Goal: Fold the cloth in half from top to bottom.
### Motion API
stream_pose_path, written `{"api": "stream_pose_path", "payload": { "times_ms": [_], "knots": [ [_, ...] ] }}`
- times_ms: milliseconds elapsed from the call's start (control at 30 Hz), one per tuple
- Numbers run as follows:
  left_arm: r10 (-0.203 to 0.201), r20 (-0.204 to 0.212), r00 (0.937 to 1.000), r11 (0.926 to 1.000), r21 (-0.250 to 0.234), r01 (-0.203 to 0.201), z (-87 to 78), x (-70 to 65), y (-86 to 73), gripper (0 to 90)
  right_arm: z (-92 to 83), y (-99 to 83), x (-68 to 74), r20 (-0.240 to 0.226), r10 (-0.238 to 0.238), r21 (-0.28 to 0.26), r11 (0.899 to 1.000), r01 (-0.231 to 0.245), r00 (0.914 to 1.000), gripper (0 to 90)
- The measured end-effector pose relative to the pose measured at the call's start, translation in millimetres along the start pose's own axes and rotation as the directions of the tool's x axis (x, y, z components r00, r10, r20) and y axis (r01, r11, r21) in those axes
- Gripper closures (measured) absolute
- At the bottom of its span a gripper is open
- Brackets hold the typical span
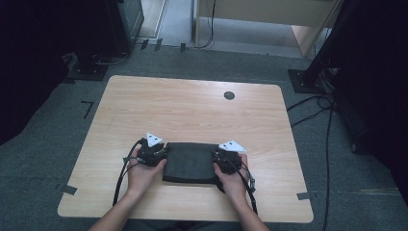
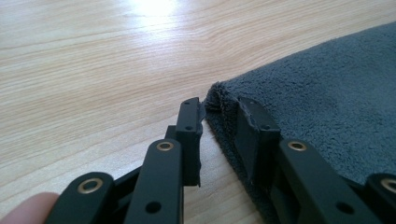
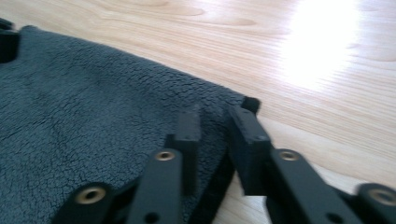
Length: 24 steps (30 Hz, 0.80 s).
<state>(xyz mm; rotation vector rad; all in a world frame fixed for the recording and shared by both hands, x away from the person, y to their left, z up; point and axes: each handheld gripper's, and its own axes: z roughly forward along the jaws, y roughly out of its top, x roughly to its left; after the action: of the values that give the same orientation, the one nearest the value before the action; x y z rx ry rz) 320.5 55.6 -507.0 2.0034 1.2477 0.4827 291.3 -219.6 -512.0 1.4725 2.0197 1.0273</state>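
A dark grey folded cloth [image 1: 190,163] lies flat on the wooden table [image 1: 192,106] near its front edge. My left gripper [image 1: 161,153] is at the cloth's left edge and my right gripper [image 1: 219,159] at its right edge, each held in a hand. In the left gripper view the jaws [image 2: 219,116] straddle a corner of the cloth [image 2: 327,93], one finger on bare wood, the other over the fabric, with a gap showing. In the right gripper view the jaws [image 3: 217,123] straddle the edge of the cloth [image 3: 93,116] near its corner, not pinching it.
A small black round cap [image 1: 229,95] sits in the tabletop at the back right. Black stands [image 1: 96,62] and cables [image 1: 327,125] stand on the grey carpet around the table. A light wooden desk [image 1: 260,14] is behind.
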Motion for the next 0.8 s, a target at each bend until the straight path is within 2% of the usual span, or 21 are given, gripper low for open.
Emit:
{"api": "stream_pose_path", "payload": {
  "times_ms": [33,67,100,133,167,233,267,300,367,467,500,533,567,600,633,733,800],
  "knots": [
    [-0.002,0.008,1.0000,0.9999,-0.013,0.002,-2.6,1.4,0.5,64.0,-2.9,1.6,1.5,0.022,0.007,-0.002,1.000,-0.007,0.9997,62.3],
    [-0.014,0.021,0.9997,0.9995,-0.029,0.014,-6.4,3.6,0.5,60.0,-6.2,3.5,3.5,0.023,0.009,-0.024,1.000,-0.009,0.9997,58.5],
    [-0.014,0.021,0.9997,0.9995,-0.029,0.014,-6.4,3.6,0.5,55.7,-6.2,3.5,3.5,0.023,0.009,-0.024,1.000,-0.009,0.9997,58.5],
    [-0.029,0.037,0.9989,0.9983,-0.049,0.031,-10.8,6.3,0.1,55.7,-10.2,5.1,6.2,0.005,0.005,-0.045,0.999,-0.005,1.0000,56.7],
    [-0.045,0.057,0.9973,0.9966,-0.067,0.049,-20.0,10.4,-1.8,51.8,-16.0,7.6,16.8,-0.050,-0.013,-0.066,0.998,0.010,0.9987,52.6],
    [-0.046,0.070,0.9965,0.9957,-0.077,0.051,-28.9,9.3,-6.6,49.8,-17.2,8.6,32.3,-0.077,-0.041,-0.056,0.998,0.037,0.9961,51.8],
    [-0.046,0.070,0.9965,0.9957,-0.077,0.051,-28.9,9.3,-6.6,48.8,-17.2,8.6,32.3,-0.077,-0.041,-0.056,0.998,0.037,0.9961,51.8],
    [-0.026,0.089,0.9957,0.9962,-0.081,0.033,-39.7,5.6,-14.6,48.1,-16.2,8.2,48.7,-0.123,-0.050,-0.048,0.998,0.044,0.9912,49.2],
    [0.002,0.092,0.9958,0.9968,-0.079,0.005,-48.4,4.6,-22.7,46.9,-11.0,7.5,65.1,-0.136,-0.052,-0.020,0.999,0.050,0.9893,42.9],
    [0.021,0.066,0.9976,0.9969,-0.077,-0.016,-59.7,11.4,-33.6,42.9,-0.2,2.9,76.4,-0.115,-0.039,0.025,0.999,0.042,0.9926,38.8],
    [0.021,0.066,0.9976,0.9969,-0.077,-0.016,-59.7,11.4,-33.6,40.9,4.8,-0.2,78.6,-0.099,-0.041,0.043,0.998,0.045,0.9942,37.9],
    [0.027,0.051,0.9983,0.9965,-0.080,-0.023,-63.3,16.0,-37.3,39.8,8.4,-3.5,80.4,-0.081,-0.059,0.037,0.997,0.062,0.9950,38.1],
    [0.018,0.031,0.9994,0.9974,-0.070,-0.015,-70.1,28.8,-44.4,38.6,9.9,-4.8,82.2,-0.062,-0.087,0.021,0.996,0.089,0.9942,38.1],
    [0.018,0.031,0.9994,0.9974,-0.070,-0.015,-70.1,28.8,-44.4,37.4,9.9,-4.8,82.2,-0.062,-0.087,0.021,0.996,0.089,0.9942,38.1],
    [-0.005,0.022,0.9997,0.9978,-0.066,0.007,-74.2,38.6,-49.5,37.1,14.0,-2.5,83.2,-0.036,-0.117,0.013,0.993,0.117,0.9925,38.5],
    [-0.038,0.015,0.9992,0.9972,-0.063,0.039,-78.9,51.1,-56.0,36.7,25.5,7.7,79.8,-0.023,-0.108,0.014,0.994,0.108,0.9939,41.3],
    [-0.048,0.015,0.9987,0.9966,-0.066,0.049,-79.7,53.2,-57.0,36.5,30.4,11.9,78.0,-0.020,-0.112,0.012,0.994,0.112,0.9935,41.4]
  ]
}}
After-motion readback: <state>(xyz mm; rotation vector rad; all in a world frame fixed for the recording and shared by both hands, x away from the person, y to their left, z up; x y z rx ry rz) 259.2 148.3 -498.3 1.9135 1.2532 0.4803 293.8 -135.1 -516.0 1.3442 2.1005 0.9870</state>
